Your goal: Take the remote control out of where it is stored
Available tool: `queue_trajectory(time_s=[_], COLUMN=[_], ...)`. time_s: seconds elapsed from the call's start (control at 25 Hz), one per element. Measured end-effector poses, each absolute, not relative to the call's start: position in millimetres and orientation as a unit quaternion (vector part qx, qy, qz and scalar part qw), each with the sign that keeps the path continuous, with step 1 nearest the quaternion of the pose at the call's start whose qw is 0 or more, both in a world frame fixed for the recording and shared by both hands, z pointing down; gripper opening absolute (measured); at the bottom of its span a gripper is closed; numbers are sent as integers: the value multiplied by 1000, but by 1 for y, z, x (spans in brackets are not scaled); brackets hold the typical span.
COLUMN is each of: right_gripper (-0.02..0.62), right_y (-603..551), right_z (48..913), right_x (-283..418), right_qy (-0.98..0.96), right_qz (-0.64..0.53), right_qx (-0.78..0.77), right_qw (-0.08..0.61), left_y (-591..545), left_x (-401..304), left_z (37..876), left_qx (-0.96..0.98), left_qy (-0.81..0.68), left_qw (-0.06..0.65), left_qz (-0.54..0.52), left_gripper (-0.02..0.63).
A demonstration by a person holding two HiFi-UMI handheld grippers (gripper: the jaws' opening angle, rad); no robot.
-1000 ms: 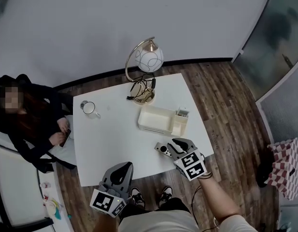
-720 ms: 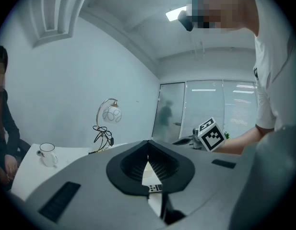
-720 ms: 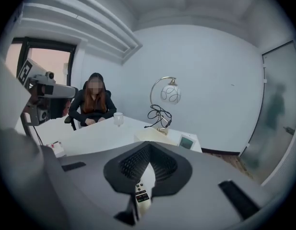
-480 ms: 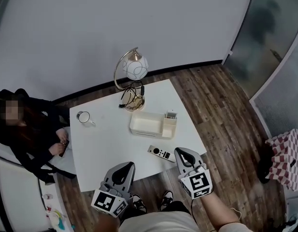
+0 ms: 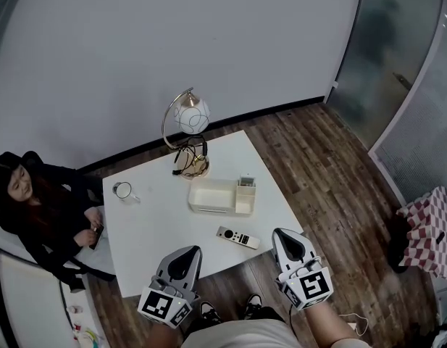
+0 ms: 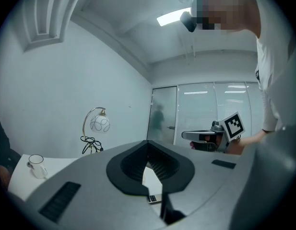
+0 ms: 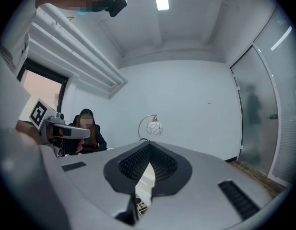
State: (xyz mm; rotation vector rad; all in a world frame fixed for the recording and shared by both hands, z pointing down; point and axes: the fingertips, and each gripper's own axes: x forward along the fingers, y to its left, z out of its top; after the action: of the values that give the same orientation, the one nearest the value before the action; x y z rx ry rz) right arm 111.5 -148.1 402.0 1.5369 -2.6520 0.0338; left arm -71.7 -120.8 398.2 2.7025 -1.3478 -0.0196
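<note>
Back from the table has come the right claw — a moment ago it was down over the remote control, and now it hangs off the near edge of the table. Its two jaws are shut tight, tip to tip, and nothing is held between them. The left claw has only moved a little. Its jaws are closed too, with nothing in them. It also sits off the near edge, beside the right claw with a gap between the two.

The remote control lies flat on the white table top, all by itself. It is near the front edge, just ahead of the right claw and a bit to its left, not touching it. Behind it is the white tray — the remote is out of the tray and apart from it. A small holder sits at the tray's right end. Farther back, a lamp with a round glass shade stands by the far edge, with a black cord at its foot. A mug is on the left side of the table. A person in dark clothes sits at the table's left. The floor is dark wood.
</note>
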Motion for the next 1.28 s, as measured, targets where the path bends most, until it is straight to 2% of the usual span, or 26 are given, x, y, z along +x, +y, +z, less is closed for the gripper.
queue_trajectory(time_s=[0.52,0.96,1.12,1.28], right_gripper=[11,18,125,170], right_y=[-154,-224,-259,-289], right_z=[411,434,452,470], right_x=[112,111,108,107], right_qy=[-860,-831,-820,-804], right_qz=[26,31,41,59], right_qx=[508,549,559,576], right_qw=[49,90,118,134], left_y=[-120,-118,-119,-120], left_x=[-74,-83,-89,-98], left_z=[393,403,408,416], left_qx=[890,885,881,876], left_qy=[-454,-462,-469,-477], left_qw=[52,63,68,76], left_qz=[-9,-4,-2,1], left_gripper=[8,8,8,8])
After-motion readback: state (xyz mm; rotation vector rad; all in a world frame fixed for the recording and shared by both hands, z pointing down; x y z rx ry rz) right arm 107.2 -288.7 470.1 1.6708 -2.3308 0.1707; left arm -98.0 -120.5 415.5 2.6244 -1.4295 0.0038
